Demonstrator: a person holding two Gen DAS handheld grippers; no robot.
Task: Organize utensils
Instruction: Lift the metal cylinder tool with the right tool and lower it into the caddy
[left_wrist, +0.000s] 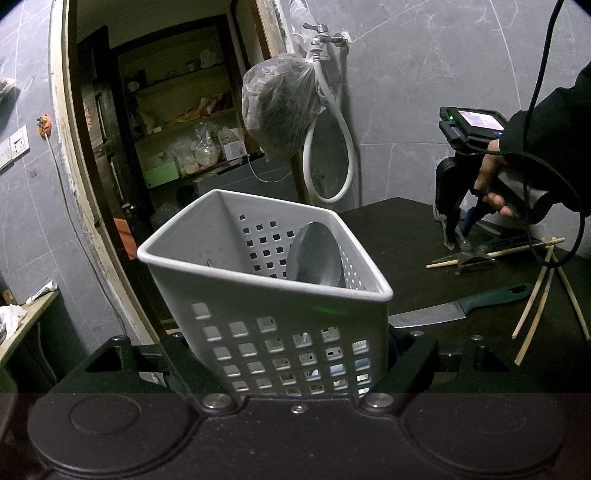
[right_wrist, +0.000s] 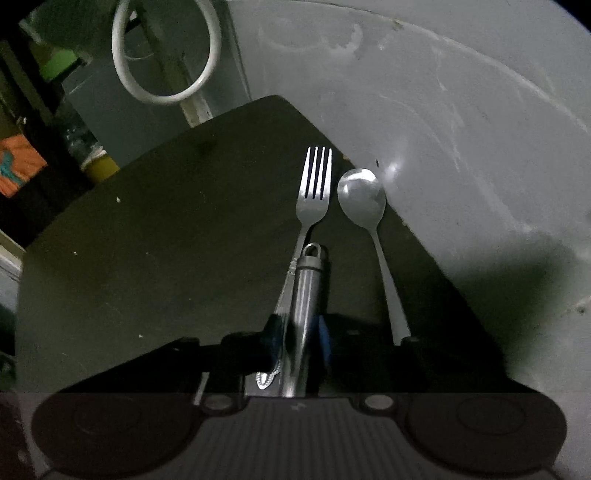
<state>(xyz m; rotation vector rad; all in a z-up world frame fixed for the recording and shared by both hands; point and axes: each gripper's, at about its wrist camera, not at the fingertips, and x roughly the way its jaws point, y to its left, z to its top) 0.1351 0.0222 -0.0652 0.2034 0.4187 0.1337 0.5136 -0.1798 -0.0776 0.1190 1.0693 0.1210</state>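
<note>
My left gripper (left_wrist: 273, 350) is shut on a white perforated basket (left_wrist: 258, 317), held tilted above the black table (left_wrist: 406, 240). A large steel spoon (left_wrist: 314, 254) leans inside the basket. In the right wrist view, my right gripper (right_wrist: 299, 332) points steeply down, and its blue pads press on the round steel handle (right_wrist: 308, 284) of a utensil with a hanging loop. The utensil's working end is hidden. A fork (right_wrist: 314, 192) and a spoon (right_wrist: 360, 199) lie side by side on the table just beyond. The left wrist view shows a hand holding the right gripper (left_wrist: 456, 232) at the table's far right.
A green-handled knife (left_wrist: 461, 306) lies right of the basket, with several loose chopsticks (left_wrist: 535, 314) near the right edge. A grey tiled wall (right_wrist: 443, 110) borders the table's far side. A tap with a white hose (left_wrist: 325, 155) and a hanging plastic bag (left_wrist: 280, 107) are behind it.
</note>
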